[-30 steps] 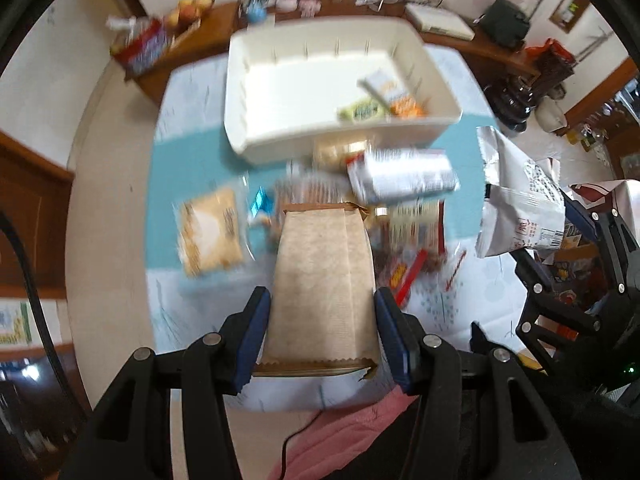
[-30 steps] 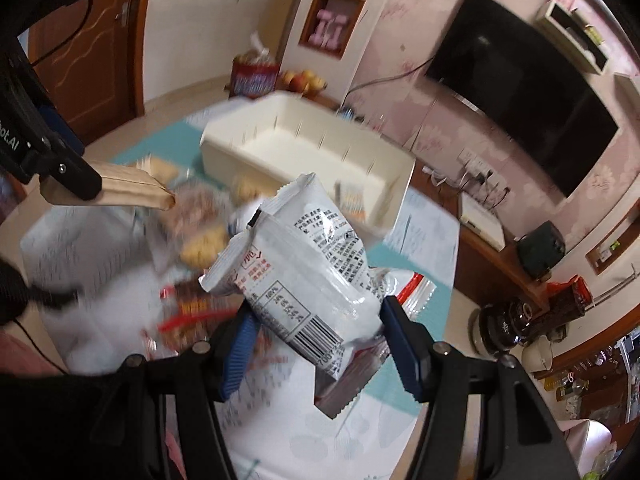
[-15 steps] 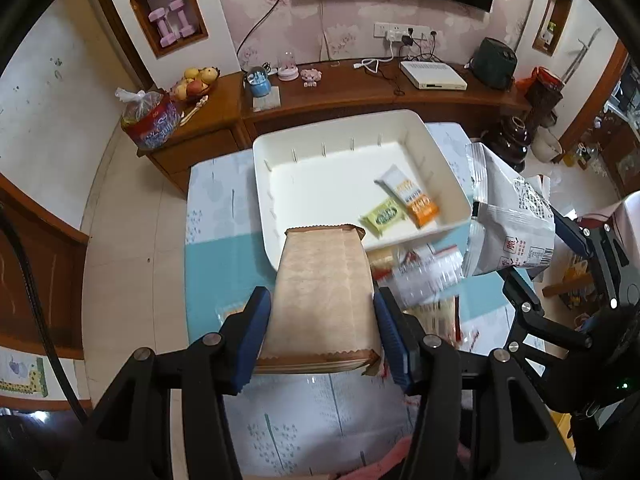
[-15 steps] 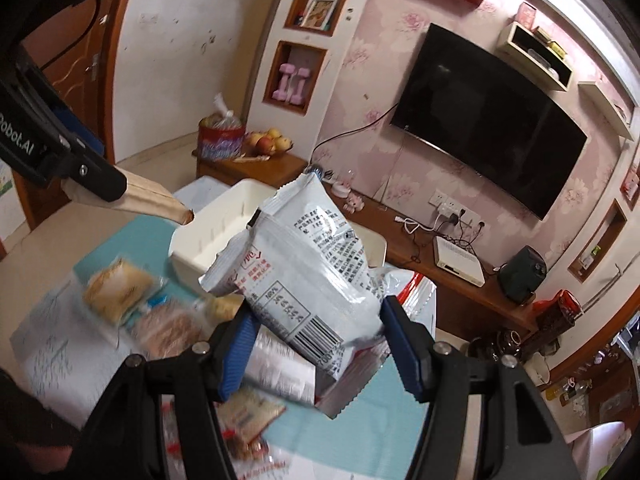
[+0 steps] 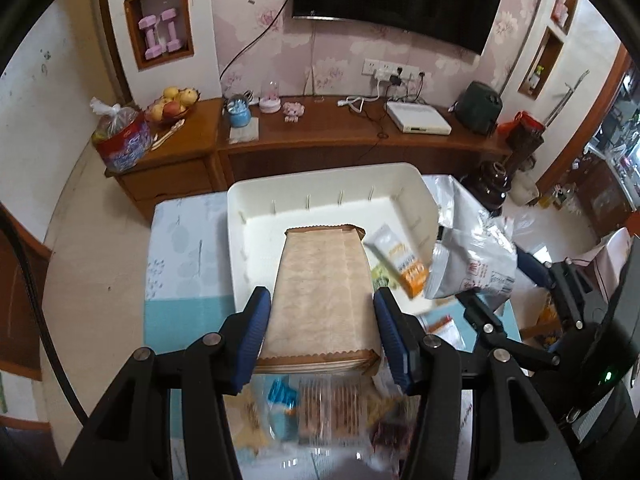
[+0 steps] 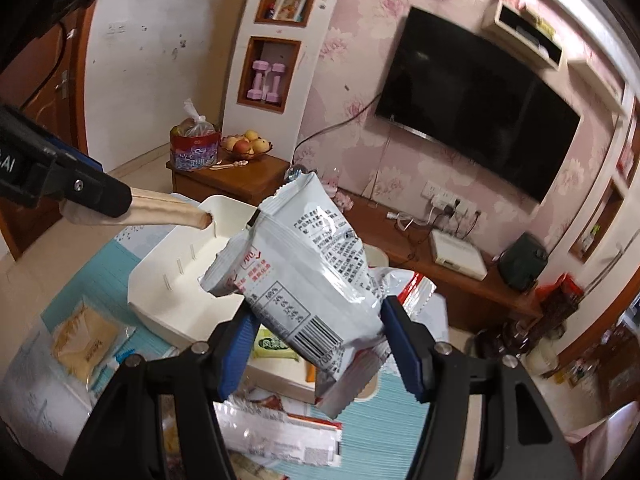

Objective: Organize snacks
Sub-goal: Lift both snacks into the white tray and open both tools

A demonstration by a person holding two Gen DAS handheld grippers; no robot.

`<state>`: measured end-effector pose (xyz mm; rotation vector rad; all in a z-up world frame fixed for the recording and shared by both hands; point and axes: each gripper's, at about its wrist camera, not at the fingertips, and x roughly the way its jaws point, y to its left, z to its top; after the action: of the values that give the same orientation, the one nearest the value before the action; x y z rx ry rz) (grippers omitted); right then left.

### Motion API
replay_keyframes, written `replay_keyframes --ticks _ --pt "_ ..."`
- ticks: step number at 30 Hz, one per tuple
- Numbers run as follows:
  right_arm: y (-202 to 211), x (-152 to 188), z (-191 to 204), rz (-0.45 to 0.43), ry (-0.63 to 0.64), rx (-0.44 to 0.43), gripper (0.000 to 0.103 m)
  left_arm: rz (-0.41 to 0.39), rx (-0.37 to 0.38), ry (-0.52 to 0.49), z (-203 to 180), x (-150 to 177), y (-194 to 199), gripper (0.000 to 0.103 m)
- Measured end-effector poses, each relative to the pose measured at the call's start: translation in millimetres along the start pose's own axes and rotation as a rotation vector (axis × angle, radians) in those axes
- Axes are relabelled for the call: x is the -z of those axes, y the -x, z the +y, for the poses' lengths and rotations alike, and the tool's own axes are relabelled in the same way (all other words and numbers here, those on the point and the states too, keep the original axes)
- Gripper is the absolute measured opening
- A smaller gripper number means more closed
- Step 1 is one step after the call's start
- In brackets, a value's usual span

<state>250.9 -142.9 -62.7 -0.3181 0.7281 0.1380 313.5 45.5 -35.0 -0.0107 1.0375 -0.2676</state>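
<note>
Packets (image 5: 324, 292) nearer bin (image 5: 256, 216) (both claws)

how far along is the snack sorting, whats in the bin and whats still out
Done: two small packets, an orange-and-white one and a green one, lie in the white bin. In hand: the left gripper grips a tan packet and the right gripper a silver bag, both over the bin. Left: a yellow packet and several others on the table.

white bin (image 5: 408, 178), tan packet (image 5: 322, 280), silver bag (image 6: 304, 264)
</note>
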Motion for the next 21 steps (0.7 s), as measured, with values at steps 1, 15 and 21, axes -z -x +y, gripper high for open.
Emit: replay_keyframes --ticks 1,15,21 --pt "-6.0 0.0 -2.1 0.009 -0.021 -0.007 0.063 -0.008 0.004 -0.003 0.0 -0.7 -4.6 0.052" --pt "-54.3 2.6 -14.9 0.073 -0.144 -0.031 0.064 -0.081 0.006 -0.023 -8.8 -12.6 -47.9 0.064" --pt "-53.7 2.3 -24.7 0.087 -0.179 -0.028 0.064 -0.075 0.013 -0.019 -6.3 -9.8 -41.3 0.067"
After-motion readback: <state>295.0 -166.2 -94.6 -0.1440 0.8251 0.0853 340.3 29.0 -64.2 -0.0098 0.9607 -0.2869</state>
